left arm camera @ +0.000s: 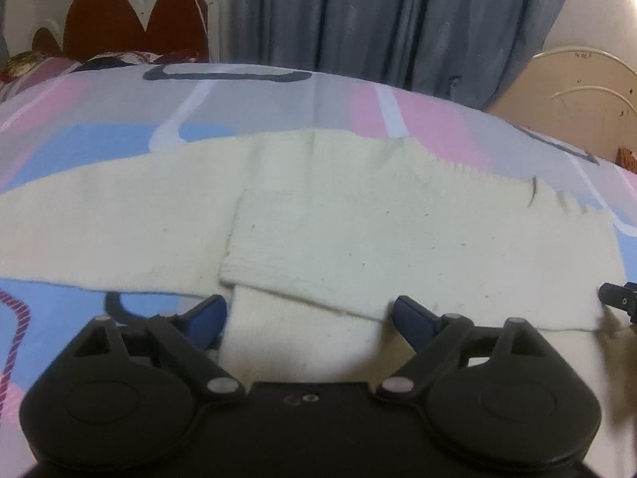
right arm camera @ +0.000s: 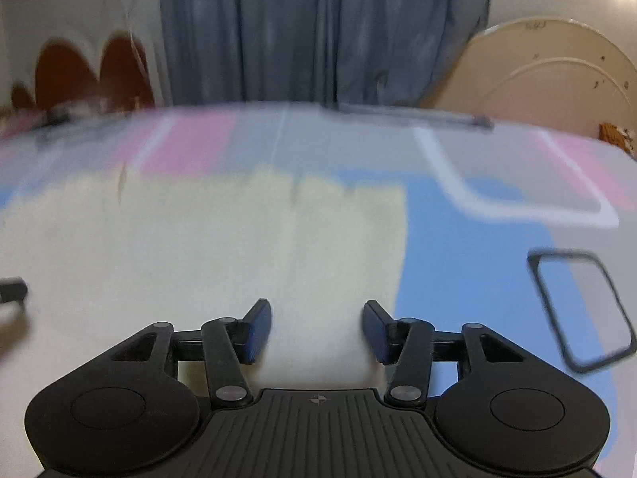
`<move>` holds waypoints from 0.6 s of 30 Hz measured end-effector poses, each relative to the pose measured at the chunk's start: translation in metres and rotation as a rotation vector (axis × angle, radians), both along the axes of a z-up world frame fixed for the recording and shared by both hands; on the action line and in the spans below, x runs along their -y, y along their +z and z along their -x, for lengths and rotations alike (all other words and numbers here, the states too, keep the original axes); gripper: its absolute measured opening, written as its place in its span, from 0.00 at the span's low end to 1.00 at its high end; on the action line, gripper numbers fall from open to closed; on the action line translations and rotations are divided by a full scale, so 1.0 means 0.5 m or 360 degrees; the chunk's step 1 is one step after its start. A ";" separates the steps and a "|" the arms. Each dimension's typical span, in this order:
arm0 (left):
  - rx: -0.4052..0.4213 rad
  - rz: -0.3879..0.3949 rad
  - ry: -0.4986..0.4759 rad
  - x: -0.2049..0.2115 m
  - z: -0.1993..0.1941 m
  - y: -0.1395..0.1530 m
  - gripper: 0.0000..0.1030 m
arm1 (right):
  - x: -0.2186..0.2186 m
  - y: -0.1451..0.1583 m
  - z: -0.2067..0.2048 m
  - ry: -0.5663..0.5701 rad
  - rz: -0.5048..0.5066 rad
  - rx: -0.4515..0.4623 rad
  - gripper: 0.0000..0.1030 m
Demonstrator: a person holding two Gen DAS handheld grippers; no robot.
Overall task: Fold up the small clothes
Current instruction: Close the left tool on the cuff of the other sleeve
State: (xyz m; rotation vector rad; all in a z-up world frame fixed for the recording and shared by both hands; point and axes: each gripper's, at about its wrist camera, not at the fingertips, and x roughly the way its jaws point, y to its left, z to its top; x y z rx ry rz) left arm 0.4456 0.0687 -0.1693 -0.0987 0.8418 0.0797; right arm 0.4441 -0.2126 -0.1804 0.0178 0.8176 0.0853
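A bed (left arm camera: 79, 127) with a sheet printed in pink, blue and grey blocks carries the work; a grey-blue curtain (left arm camera: 378, 20) hangs behind it. Spread flat across the sheet lies a cream knitted garment (left arm camera: 358, 219), its long axis running side to side across both views. In the left wrist view a cream panel is folded in over the middle, its lower edge slanting across just ahead of the jaws, and a narrower band of the same knit runs down towards the camera between them. In the right wrist view, which is blurred, the garment's right-hand edge falls just to the right of the jaws, with bare blue sheet beyond.

So the garment lies directly ahead of and beneath both tools, and each hand is nearest its own end: the left over the folded middle, the right over the right-hand end. Any next fold, I judge, would take hold along the near edge and carry it across that long axis.

The left gripper (left arm camera: 308, 314) points steeply down at the bed, jaws spread wide, the cream band lying between them but not pinched. The right gripper (right arm camera: 316, 330) is angled down likewise, jaws parted about halfway with cloth below the gap and nothing grasped. A tip of the right tool shows at the right border of the left view.
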 end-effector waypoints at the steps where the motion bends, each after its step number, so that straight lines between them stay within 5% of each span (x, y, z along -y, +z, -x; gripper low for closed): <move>1: 0.0018 0.0002 0.0010 -0.003 0.011 0.010 0.87 | -0.002 0.007 0.005 0.0007 -0.0026 0.0002 0.49; 8: 0.0073 -0.0078 0.0058 -0.047 0.061 0.058 0.91 | -0.060 0.078 0.044 0.0104 -0.0260 0.0046 0.49; 18: 0.0090 -0.0018 0.0173 -0.190 0.101 0.080 0.91 | -0.248 0.100 0.076 0.0244 -0.0238 0.0073 0.57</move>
